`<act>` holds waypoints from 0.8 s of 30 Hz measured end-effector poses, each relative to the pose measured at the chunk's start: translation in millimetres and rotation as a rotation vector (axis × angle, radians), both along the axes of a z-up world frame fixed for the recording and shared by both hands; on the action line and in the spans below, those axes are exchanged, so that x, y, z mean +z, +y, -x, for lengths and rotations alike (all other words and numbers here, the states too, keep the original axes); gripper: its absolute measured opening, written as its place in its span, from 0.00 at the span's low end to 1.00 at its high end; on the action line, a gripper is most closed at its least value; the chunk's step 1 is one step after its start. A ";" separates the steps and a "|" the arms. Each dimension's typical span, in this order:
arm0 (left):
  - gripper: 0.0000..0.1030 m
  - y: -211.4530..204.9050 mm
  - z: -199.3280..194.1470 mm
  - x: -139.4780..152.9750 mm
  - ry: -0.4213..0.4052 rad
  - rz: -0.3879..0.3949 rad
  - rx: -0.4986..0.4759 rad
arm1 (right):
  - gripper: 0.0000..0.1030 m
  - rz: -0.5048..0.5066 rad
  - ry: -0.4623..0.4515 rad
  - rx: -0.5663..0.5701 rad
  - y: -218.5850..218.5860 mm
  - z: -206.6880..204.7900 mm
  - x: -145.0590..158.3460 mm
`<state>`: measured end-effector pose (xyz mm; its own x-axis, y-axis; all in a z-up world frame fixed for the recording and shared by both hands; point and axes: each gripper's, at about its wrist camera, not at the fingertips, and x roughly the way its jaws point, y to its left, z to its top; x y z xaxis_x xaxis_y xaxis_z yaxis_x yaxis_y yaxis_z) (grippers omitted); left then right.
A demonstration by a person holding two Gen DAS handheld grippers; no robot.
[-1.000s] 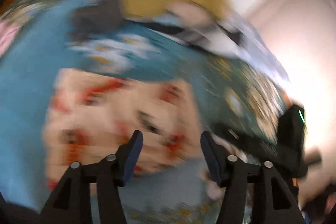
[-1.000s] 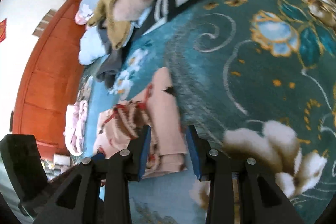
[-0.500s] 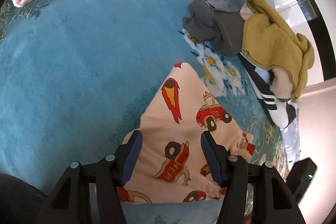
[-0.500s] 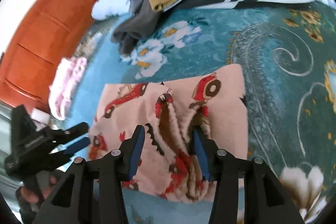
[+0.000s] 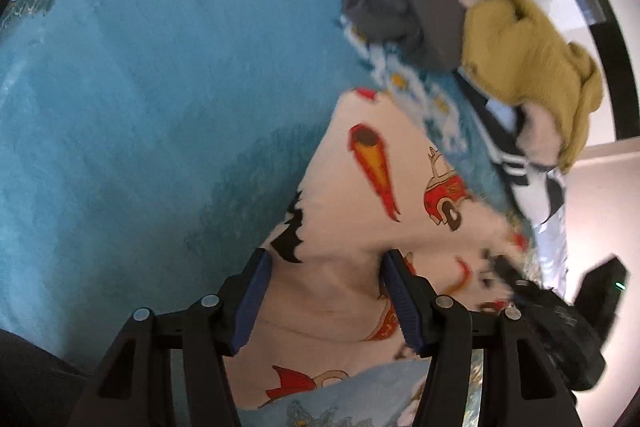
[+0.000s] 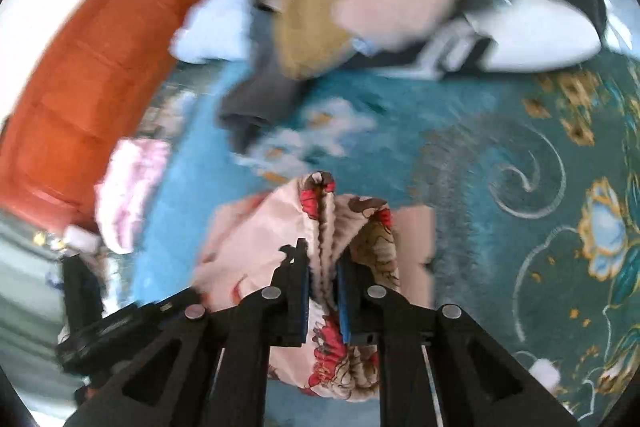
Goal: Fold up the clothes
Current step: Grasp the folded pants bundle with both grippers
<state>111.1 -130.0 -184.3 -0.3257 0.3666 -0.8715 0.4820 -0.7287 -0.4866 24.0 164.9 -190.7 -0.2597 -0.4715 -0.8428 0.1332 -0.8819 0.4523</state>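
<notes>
- Two grippers in play, one garment: a cream-pink fleece piece printed w/ red cars and flames (image 5: 384, 187), lying on the teal floral blanket (image 5: 140, 87); probably kids' pyjama bottoms, can't confirm
- Our right gripper (image 6: 323, 291) has its blue pads pinched together on a gathered, ruffled edge of that fleece; a bunched ridge of cloth rises betw. the pads and stands up in front of them, so that end is lifted off the blanket
- Our left gripper (image 5: 328, 291) has its fingers spread apart; fleece lies flat under and betw. them, nothing clamped; whether the tips touch the cloth we can't tell
- Key relation: from the left gripper the garment runs straight ahead and slightly right, long axis roughly along the fingers, far corner pointing toward the clothes pile; the right gripper sits at the right end of the near edge, visible low right in the left view
- So the right is the arm already on the cloth; the left is just over the near edge, needs only to close; we judge a matched two-corner hold is what the next fold calls for
- Pile beyond: mustard knit sweater (image 5: 528, 59), grey garment (image 5: 404, 15), black-and-white striped piece (image 5: 516, 163); well apart from our piece
- Pink folded cloth (image 6: 132, 187) lies near the orange-brown headboard (image 6: 80, 75)
- Risk, as we see it: the right grip holds a bunched wad, so a lift may drag unevenly
</notes>
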 end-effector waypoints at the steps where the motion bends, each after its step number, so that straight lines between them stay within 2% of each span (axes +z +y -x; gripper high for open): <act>1: 0.60 0.1 -0.3 -1.0 -0.011 0.006 0.001 | 0.12 -0.017 -0.052 -0.008 0.0 3.0 -14.4; 3: 0.60 -3.8 -2.5 0.2 0.001 -0.009 0.020 | 0.12 -0.038 -0.114 -0.017 -0.5 3.8 -34.5; 5: 0.60 -9.6 -5.4 3.3 0.026 -0.032 0.048 | 0.14 -0.027 -0.104 -0.029 2.1 -0.5 -35.2; 6: 0.60 -11.7 -6.3 4.9 0.042 -0.045 0.058 | 0.22 -0.013 -0.085 -0.038 5.0 -3.4 -30.7; 7: 0.60 -13.0 -4.3 4.6 0.046 -0.049 0.060 | 0.36 0.006 -0.064 -0.045 9.8 -7.2 -25.2; 9: 0.61 -15.5 0.0 3.9 0.052 -0.055 0.061 | 0.52 0.041 -0.026 -0.055 19.2 -14.9 -15.2; 11: 0.61 -17.1 9.4 -3.5 0.025 -0.060 0.045 | 0.52 0.048 -0.029 -0.040 26.1 -22.1 -17.9; 15: 0.61 -19.6 24.7 -13.7 -0.015 -0.055 -0.005 | 0.53 0.041 -0.094 -0.056 36.6 -33.4 -43.2; 17: 0.64 -16.8 33.6 -15.9 -0.028 -0.035 -0.060 | 0.53 0.094 -0.129 -0.070 38.5 -38.2 -54.7; 18: 0.68 -14.5 38.0 -17.4 -0.036 -0.025 -0.094 | 0.56 0.118 -0.143 -0.078 39.3 -40.6 -60.0; 21: 0.69 -8.7 47.0 -23.2 -0.060 -0.014 -0.161 | 0.61 0.141 -0.118 -0.106 38.5 -45.2 -62.3; 24: 0.69 -7.2 49.2 -26.8 -0.063 -0.025 -0.167 | 0.61 0.144 -0.120 -0.150 37.6 -45.9 -62.7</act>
